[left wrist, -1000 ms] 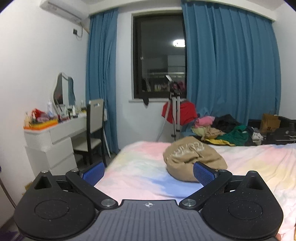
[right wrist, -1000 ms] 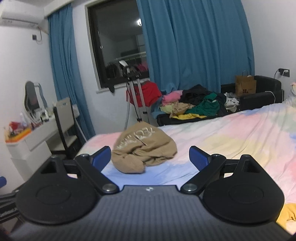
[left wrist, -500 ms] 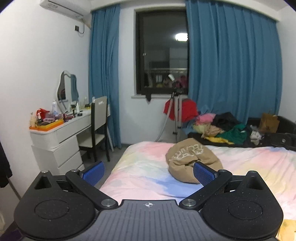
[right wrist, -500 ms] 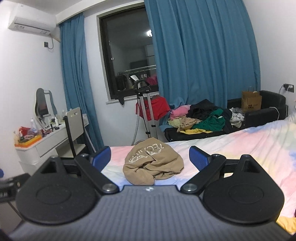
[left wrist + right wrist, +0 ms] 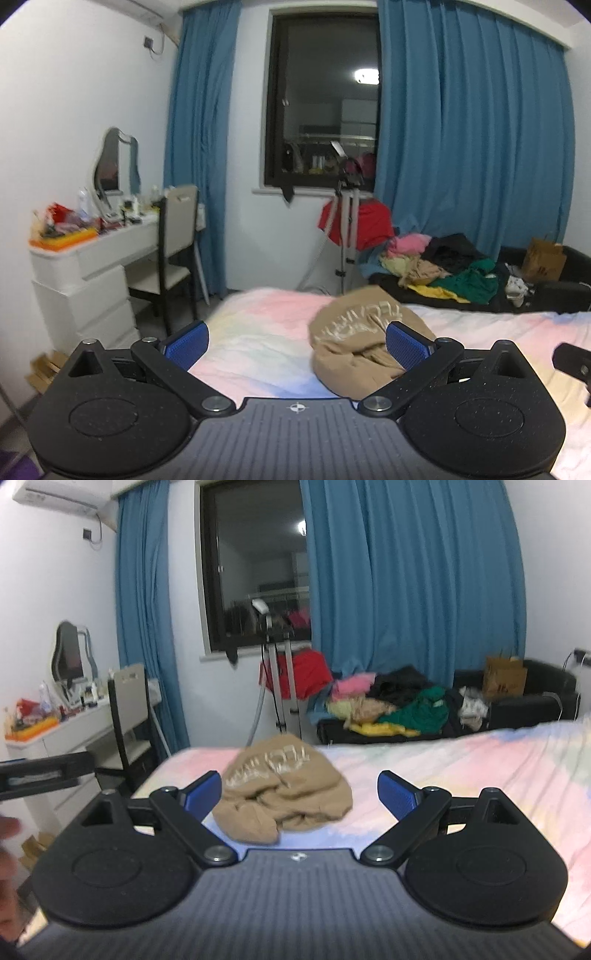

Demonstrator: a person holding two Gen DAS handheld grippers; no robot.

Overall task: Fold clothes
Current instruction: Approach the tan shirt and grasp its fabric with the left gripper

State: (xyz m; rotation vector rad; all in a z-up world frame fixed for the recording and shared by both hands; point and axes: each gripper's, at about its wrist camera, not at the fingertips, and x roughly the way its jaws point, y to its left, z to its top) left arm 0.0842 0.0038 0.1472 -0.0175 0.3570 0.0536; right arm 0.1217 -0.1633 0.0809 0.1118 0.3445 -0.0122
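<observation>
A crumpled tan garment with pale lettering lies in a heap on the pastel bedsheet near the bed's far corner. It also shows in the right wrist view on the bedsheet. My left gripper is open and empty, held short of the garment, which sits behind its right finger. My right gripper is open and empty, with the garment between and beyond its fingers. Neither gripper touches the cloth.
A pile of mixed clothes lies on a dark sofa past the bed. A tripod stands by the window. A white dresser and a chair stand at the left. The right gripper's edge shows at right.
Both grippers have moved closer to the tan garment, which looks larger and nearer. Both stay open and empty. The other gripper has come into each view's edge.
</observation>
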